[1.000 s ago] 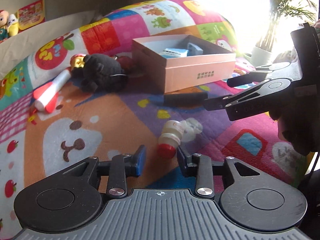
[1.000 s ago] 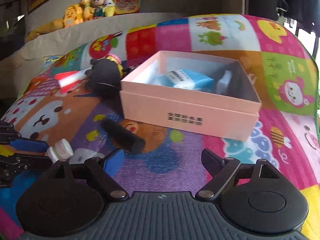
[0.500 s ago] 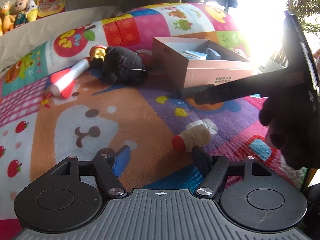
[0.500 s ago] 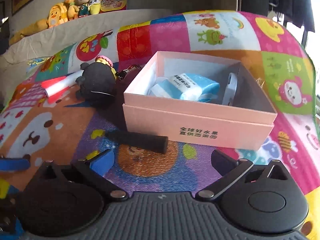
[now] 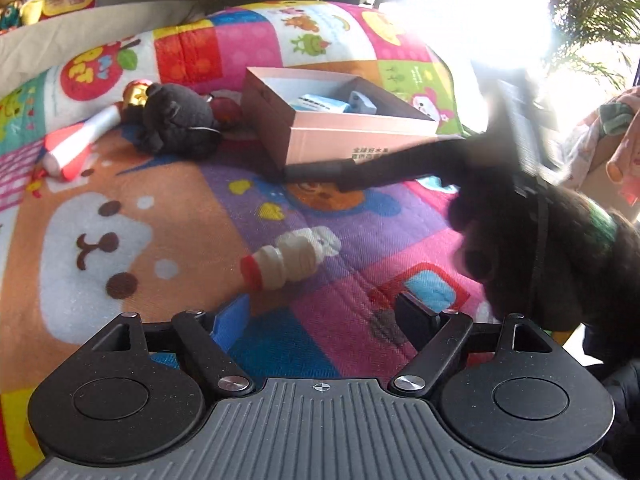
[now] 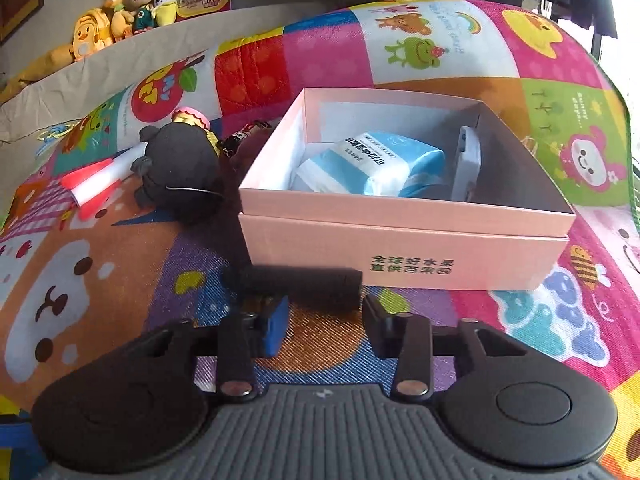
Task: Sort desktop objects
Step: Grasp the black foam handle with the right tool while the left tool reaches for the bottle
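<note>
In the right wrist view the black cylinder (image 6: 294,285) lies on the colourful mat (image 6: 120,280) at centre frame, just in front of the pink box (image 6: 404,252), its long axis running left to right across the frame. The right gripper (image 6: 322,318) sits just below it, fingers spread apart and empty, roughly bracketing the cylinder's right half. The left gripper (image 5: 320,318), also spread wide and empty, hovers near the small white bottle (image 5: 282,262) with a red cap. The right hand looks nearer the cylinder.
</note>
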Motion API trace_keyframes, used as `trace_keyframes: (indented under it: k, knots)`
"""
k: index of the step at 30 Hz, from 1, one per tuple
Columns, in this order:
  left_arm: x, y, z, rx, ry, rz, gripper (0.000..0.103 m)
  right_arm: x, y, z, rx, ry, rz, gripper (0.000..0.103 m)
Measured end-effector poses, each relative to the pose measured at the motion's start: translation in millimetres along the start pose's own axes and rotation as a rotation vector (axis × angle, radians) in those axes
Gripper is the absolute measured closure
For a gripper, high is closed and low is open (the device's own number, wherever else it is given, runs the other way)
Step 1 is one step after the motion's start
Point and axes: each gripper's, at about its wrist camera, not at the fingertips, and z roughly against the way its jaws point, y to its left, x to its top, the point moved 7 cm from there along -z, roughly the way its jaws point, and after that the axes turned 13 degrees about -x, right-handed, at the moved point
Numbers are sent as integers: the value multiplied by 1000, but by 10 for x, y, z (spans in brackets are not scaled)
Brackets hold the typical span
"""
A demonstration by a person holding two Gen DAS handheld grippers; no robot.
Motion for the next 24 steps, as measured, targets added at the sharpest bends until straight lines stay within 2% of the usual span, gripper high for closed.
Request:
trace_keyframes:
  k: [6, 9, 12, 14, 17, 19, 22, 24]
  knots:
    - [136, 61, -200, 7, -11, 13, 21, -328, -515, 209, -28, -16, 11, 64]
    - [216, 36, -319, -24, -14, 2, 23, -407, -663, 268, -66, -31, 19, 55]
    - [248, 0, -427, -11, -12, -30, 27, -374, -701, 264, -64, -31, 4, 48]
    - [242, -29, -456, 14, -8, -67, 29, -292, -660, 246, -55, -32, -12, 33]
    - [201, -30, -417, 22, -2, -83, 29, -119, -489, 207, -28, -42, -19, 18]
    - [170, -2, -355, 31, -1, -82, 28, -10, -324, 133, -13, -21, -30, 13]
    - [132, 49, -245, 38, -9, -72, 27, 90, -37, -28, 36, 42, -40, 12]
    - [104, 84, -182, 44, -15, -61, 26, 134, 126, -129, 13, 55, -27, 12]
